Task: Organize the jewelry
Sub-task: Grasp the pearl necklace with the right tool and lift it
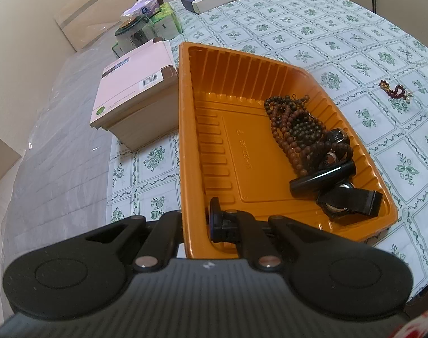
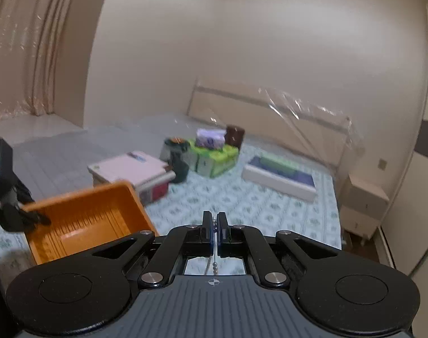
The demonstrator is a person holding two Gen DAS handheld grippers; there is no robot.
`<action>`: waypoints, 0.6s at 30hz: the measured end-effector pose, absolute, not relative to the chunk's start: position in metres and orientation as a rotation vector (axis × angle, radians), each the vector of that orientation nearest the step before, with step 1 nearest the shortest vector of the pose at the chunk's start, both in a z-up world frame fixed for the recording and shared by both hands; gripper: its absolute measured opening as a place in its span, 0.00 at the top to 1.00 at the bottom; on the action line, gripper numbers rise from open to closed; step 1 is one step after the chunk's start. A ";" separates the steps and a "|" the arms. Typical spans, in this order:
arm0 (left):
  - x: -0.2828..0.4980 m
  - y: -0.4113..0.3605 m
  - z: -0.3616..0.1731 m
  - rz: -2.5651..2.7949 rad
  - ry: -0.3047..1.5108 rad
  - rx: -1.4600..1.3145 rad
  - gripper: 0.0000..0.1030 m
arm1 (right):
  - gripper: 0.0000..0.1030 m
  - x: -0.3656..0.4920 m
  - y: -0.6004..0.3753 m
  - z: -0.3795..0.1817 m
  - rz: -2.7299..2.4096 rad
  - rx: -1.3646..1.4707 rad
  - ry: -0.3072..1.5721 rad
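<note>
Right wrist view: right gripper (image 2: 213, 222) was clamped on a thin beaded chain (image 2: 214, 266), probably a necklace, blurred. Left gripper (image 1: 198, 221) pinched the orange tray (image 1: 185, 140) rim, lower centre. Best carried over the tray before release.

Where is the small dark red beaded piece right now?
In the left wrist view, the small dark red beaded piece lies on the floral tablecloth, right of the orange plastic tray, outside it.

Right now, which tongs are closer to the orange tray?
Left. The left tongs are clamped on the orange tray at its near rim. The right tongs are up in the air off to the tray's side, pinching a thin beaded chain.
</note>
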State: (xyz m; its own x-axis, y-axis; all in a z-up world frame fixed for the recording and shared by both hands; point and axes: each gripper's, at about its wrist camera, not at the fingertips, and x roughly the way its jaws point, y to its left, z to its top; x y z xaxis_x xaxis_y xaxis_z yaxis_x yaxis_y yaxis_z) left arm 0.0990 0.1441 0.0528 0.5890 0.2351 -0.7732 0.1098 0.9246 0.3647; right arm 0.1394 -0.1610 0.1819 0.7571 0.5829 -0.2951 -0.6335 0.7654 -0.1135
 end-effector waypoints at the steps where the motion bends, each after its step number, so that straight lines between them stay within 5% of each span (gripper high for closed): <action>1: 0.099 0.144 0.053 0.075 0.945 0.399 0.97 | 0.98 0.140 -0.158 0.188 0.680 -0.212 0.242; 18: 0.099 0.145 0.053 0.067 0.942 0.388 0.97 | 0.98 0.168 -0.006 0.201 0.969 -0.236 0.277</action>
